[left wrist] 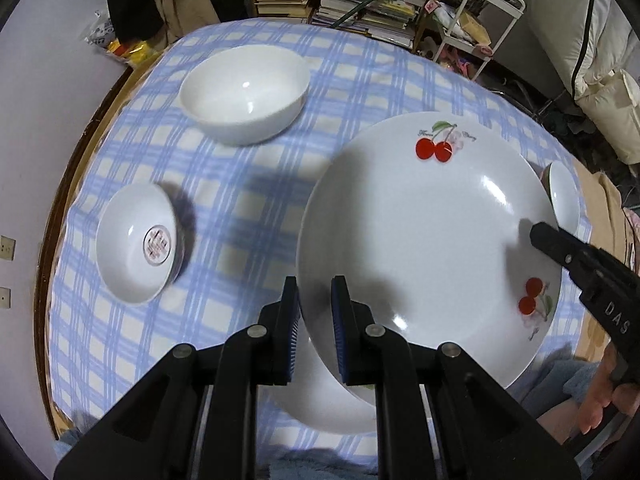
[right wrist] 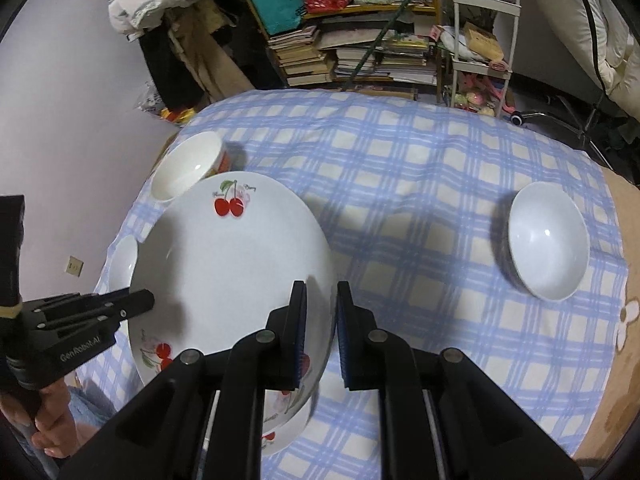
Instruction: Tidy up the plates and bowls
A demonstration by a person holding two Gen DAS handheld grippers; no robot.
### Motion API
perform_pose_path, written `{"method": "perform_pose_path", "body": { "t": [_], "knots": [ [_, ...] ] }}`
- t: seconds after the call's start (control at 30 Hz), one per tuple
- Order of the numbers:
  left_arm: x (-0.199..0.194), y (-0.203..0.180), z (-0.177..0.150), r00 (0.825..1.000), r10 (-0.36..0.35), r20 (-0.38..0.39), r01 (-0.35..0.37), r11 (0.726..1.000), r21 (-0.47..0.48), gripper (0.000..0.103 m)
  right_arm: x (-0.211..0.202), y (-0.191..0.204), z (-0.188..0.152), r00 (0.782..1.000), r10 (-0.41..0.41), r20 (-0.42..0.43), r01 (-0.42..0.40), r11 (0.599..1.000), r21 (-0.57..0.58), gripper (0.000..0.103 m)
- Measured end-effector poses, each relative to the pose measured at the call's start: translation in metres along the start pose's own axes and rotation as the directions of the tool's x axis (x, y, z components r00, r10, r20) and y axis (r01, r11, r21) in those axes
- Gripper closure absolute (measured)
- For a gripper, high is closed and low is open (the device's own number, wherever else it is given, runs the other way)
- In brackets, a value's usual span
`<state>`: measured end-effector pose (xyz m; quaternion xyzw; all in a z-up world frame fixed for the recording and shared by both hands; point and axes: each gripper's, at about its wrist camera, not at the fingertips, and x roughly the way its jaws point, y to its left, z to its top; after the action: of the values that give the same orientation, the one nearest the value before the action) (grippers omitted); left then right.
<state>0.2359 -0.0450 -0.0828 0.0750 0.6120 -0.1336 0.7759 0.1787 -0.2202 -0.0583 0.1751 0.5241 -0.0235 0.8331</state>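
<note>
Here, in the left wrist view, the left tool (left wrist: pixel 315 300) pinches the rim of a cherry-print plate (left wrist: pixel 424 232) held above a second plate (left wrist: pixel 320 404) on the checked desk (left wrist: pixel 240 208). Opposite, the right tool (right wrist: pixel 322 304) clamps the far rim; glazed and breakable, it seems safest gripped by both edges.

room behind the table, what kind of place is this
Most likely a lived-in room at home, not a lab: a table under a blue checked cloth, shelves piled with books, and a small white trolley of household clutter.
</note>
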Motion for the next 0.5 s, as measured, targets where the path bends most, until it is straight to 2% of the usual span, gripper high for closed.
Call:
{"method": "perform_pose_path", "body": {
  "t": [0.5],
  "knots": [
    [0.000, 0.038, -0.042, 0.999, -0.037, -0.003, 0.036, 0.995, -0.093, 0.088, 0.016, 0.025, -0.038, 0.999, 0.036, -0.036, -0.037, 0.999, -0.028, 0.087]
  ]
}}
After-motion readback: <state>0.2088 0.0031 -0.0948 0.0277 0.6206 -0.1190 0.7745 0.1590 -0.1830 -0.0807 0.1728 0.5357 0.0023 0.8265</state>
